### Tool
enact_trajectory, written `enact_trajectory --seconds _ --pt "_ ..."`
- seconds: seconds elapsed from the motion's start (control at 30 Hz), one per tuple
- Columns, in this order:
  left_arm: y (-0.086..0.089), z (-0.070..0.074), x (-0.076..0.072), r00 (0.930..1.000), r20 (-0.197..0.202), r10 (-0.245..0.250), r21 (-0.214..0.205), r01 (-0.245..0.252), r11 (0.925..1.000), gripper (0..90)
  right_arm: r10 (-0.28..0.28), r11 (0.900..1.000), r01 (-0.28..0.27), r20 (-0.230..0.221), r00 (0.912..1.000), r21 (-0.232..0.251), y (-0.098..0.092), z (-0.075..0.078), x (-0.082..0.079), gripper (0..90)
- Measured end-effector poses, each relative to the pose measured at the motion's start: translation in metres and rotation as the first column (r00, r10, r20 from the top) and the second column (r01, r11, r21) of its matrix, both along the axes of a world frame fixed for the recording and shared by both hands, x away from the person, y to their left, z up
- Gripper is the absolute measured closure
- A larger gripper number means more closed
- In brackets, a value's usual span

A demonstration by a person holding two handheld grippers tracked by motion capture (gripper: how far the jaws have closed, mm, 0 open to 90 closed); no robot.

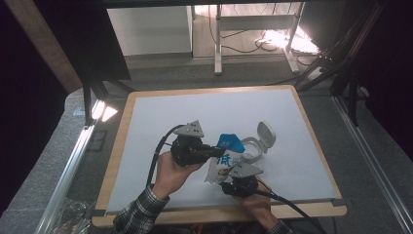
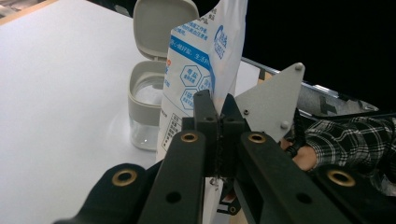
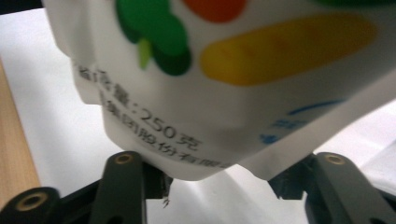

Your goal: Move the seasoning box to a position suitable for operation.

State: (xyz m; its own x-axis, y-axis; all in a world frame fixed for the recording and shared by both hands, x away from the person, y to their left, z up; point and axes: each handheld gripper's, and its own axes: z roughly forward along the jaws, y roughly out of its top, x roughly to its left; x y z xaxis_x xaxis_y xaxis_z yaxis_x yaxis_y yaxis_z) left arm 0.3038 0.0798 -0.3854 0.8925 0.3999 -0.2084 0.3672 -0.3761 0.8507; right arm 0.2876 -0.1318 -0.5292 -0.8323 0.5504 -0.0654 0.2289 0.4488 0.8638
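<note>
Left gripper (image 2: 217, 116) clamping white pouch (image 2: 205, 65), open jar (image 2: 147, 100) beside

A wood-edged counter (image 1: 115, 161) carries a white sheet (image 1: 185, 109); a small open-lidded jar (image 1: 253, 148) stands on it, right of centre.

My left tongs (image 2: 218, 116), matt black plastic, pinch a glossy white-and-blue plastic pouch (image 2: 205, 60); just beyond stands a clear glass jar (image 2: 144, 109) with a smooth grey plastic lid.
</note>
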Motion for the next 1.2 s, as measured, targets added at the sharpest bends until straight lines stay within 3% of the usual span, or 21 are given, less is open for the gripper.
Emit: enact_trajectory --seconds 0.1,0.4,0.6,0.93,1.2 --pt "-0.001 -0.001 0.001 0.9999 0.003 0.01 0.004 -0.01 0.9999 90.0 0.009 1.0 -0.009 -0.003 1.0 0.001 0.0 0.0 0.0 54.3" --pt "-0.007 -0.005 0.011 0.9997 0.004 0.026 0.01 -0.026 0.9996 89.9 0.048 0.9988 -0.047 -0.099 0.9939 0.008 -0.002 0.0 0.004 56.5" --pt "-0.009 -0.007 0.017 0.9996 0.001 0.029 0.01 -0.029 0.9995 89.6 0.061 0.9981 -0.06 -0.13 0.9896 0.016 -0.003 -0.001 0.005 57.0" --pt "-0.016 -0.007 0.023 0.9997 0.008 0.023 0.006 -0.023 0.9997 89.1 0.097 0.9953 -0.095 -0.111 0.9891 0.02 -0.003 0.001 0.001 59.7" --pt "-0.025 -0.005 0.027 0.9994 0.025 0.022 0.016 -0.023 0.9996 89.2 0.11 0.9936 -0.106 -0.132 0.9851 0.037 -0.005 0.003 0.003 59.9"
